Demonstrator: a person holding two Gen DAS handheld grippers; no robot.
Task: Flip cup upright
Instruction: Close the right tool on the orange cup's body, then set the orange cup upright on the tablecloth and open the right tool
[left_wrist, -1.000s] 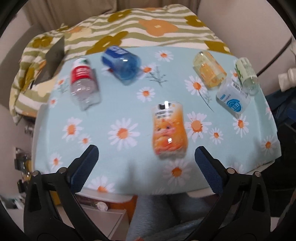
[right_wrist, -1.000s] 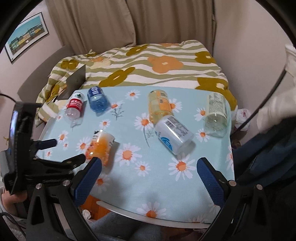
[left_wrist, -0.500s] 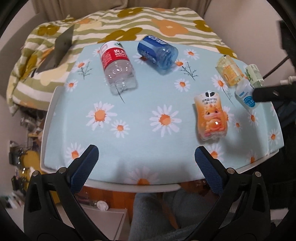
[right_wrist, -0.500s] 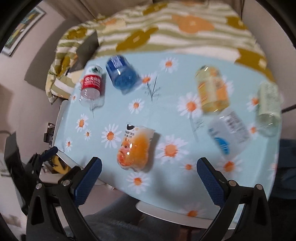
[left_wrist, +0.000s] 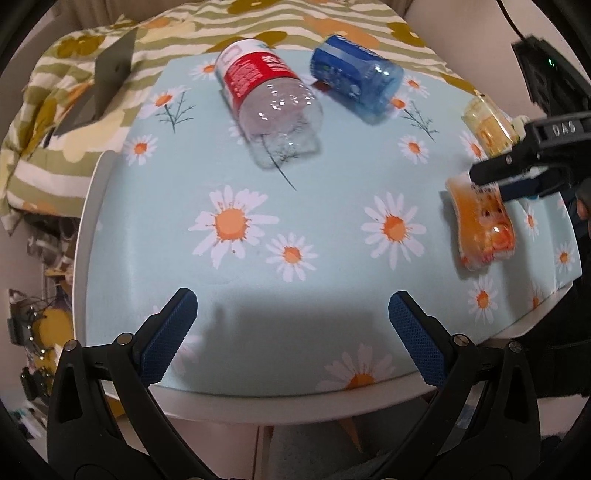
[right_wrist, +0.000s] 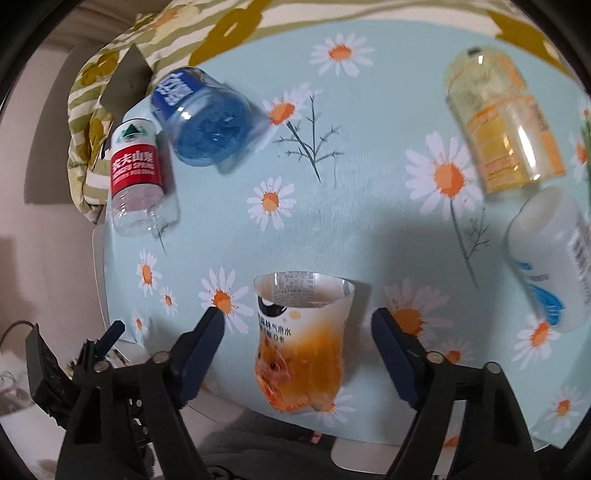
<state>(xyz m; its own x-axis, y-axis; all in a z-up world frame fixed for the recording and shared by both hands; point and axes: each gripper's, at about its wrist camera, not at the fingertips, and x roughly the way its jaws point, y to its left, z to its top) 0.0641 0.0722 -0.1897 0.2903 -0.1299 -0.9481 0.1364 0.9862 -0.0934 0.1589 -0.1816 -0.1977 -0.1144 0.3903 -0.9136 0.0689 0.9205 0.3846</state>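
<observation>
**Right gripper straddles the toppled orange cup**

The orange cut-bottle plastic cup with a cartoon face (right_wrist: 301, 345) lies on its side near the front edge of the daisy-print light-blue table (left_wrist: 280, 236). The right gripper (right_wrist: 297, 334) is spread wide around it, apparently not touching. The left gripper (left_wrist: 291, 314) hovers, jaws apart, holding nothing.

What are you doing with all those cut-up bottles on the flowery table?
The cups are lying on their sides and need standing up. The right gripper is open with its fingers on either side of the orange cup, not squeezing it yet. The left gripper hangs open over the near edge of the table, holding nothing. The red-label cup and blue cup lie farther back.
</observation>
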